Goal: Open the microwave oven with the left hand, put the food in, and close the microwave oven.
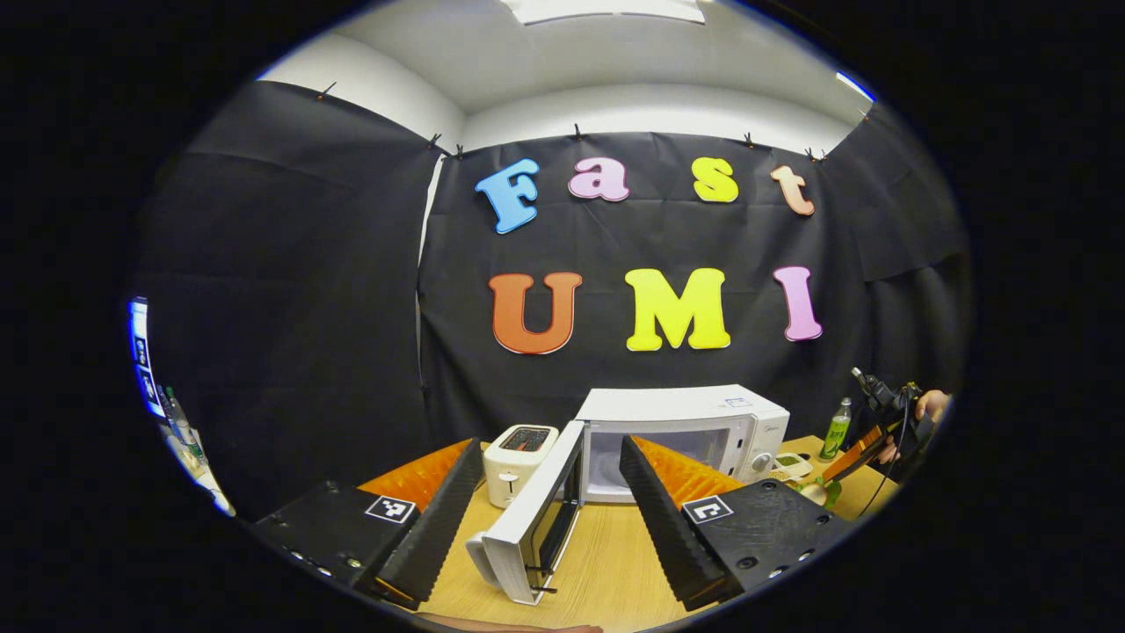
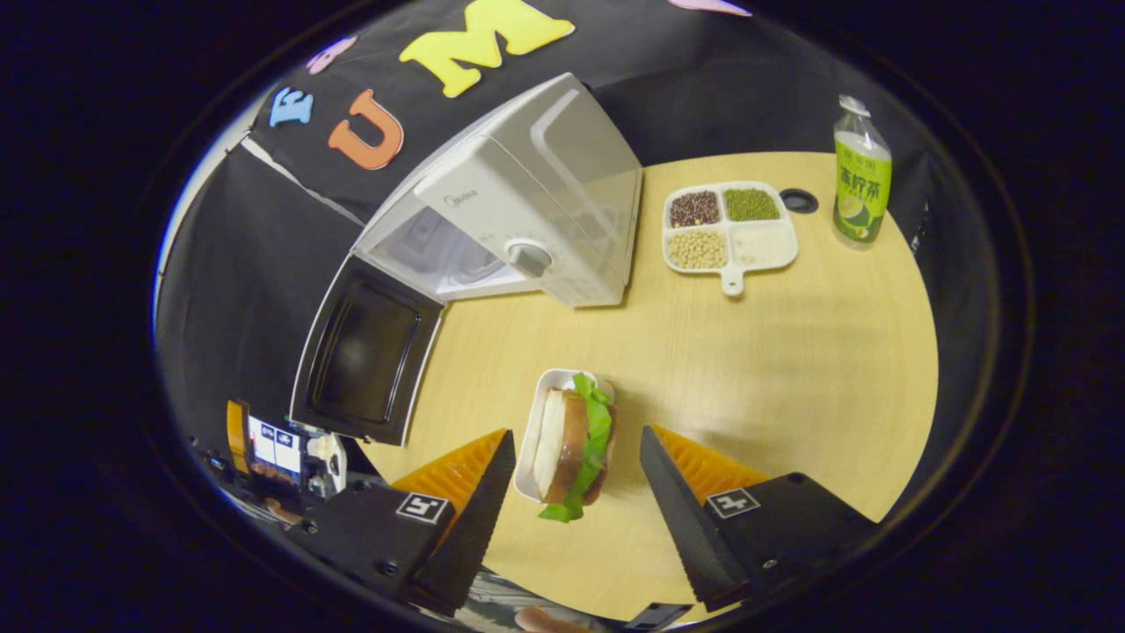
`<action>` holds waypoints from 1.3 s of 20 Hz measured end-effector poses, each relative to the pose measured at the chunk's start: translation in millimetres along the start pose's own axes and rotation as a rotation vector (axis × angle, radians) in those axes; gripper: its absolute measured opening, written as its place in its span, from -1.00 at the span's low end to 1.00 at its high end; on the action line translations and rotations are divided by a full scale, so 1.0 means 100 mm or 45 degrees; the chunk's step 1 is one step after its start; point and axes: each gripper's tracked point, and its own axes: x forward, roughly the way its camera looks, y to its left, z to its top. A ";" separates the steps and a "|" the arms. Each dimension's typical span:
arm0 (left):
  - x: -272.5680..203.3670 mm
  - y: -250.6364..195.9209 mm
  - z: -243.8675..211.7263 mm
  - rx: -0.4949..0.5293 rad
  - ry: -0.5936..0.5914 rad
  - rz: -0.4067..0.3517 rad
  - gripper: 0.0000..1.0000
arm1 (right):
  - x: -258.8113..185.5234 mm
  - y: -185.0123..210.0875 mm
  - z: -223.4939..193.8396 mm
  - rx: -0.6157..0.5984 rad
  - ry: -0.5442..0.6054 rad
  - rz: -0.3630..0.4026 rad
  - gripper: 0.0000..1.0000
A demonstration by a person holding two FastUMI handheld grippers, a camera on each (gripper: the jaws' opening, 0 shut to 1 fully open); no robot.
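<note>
The microwave (image 1: 681, 435) stands at the back of the wooden bench (image 1: 606, 563), against the black cloth wall, with its door (image 1: 532, 519) swung wide open toward the front. In the left gripper view the left tongs (image 1: 549, 519) are spread wide and hold nothing, their fingers on either side of the open door and apart from it. A white toaster (image 1: 518, 462) sits just beside the microwave near the back edge.

In the right gripper view the right tongs (image 2: 571, 470) are also spread, empty, hanging over the bench. Between their fingers, and touching neither, lies the food: a sandwich (image 2: 576, 448) with green lettuce, resting in a small white tray (image 2: 538, 413) in front of the microwave, outside it. A white divided plate (image 2: 729, 233) with beans and grains in its compartments sits just beside the microwave toward the back edge, and a green-labelled bottle (image 2: 861, 176) stands upright near it by the bench's rim.
</note>
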 end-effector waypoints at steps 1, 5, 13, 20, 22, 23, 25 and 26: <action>-0.01 0.01 -0.02 0.006 0.007 0.009 0.88 | 0.03 -0.02 -0.02 0.024 0.010 0.030 0.59; -0.05 0.10 -0.06 0.020 0.017 0.053 0.89 | 0.21 -0.05 -0.14 0.134 0.068 0.136 0.47; -0.21 0.25 -0.03 0.050 -0.027 0.074 0.77 | -0.01 0.14 -0.21 -0.026 -0.014 0.085 -0.29; -0.32 0.41 -0.15 -0.004 -0.030 0.012 0.89 | -0.28 0.63 -0.38 -0.474 -0.170 -0.203 -0.29; -0.31 0.48 -0.21 -0.022 -0.025 -0.004 0.88 | -0.28 0.85 -0.47 -0.596 -0.208 -0.272 -0.29; -0.30 0.53 -0.25 -0.030 -0.020 -0.011 0.88 | -0.26 0.96 -0.52 -0.661 -0.223 -0.305 -0.29; -0.31 0.62 -0.28 -0.044 -0.019 -0.028 0.89 | -0.19 1.21 -0.57 -0.780 -0.259 -0.355 -0.29; -0.31 0.67 -0.30 -0.051 -0.020 -0.037 0.89 | -0.13 1.35 -0.59 -0.832 -0.275 -0.371 -0.29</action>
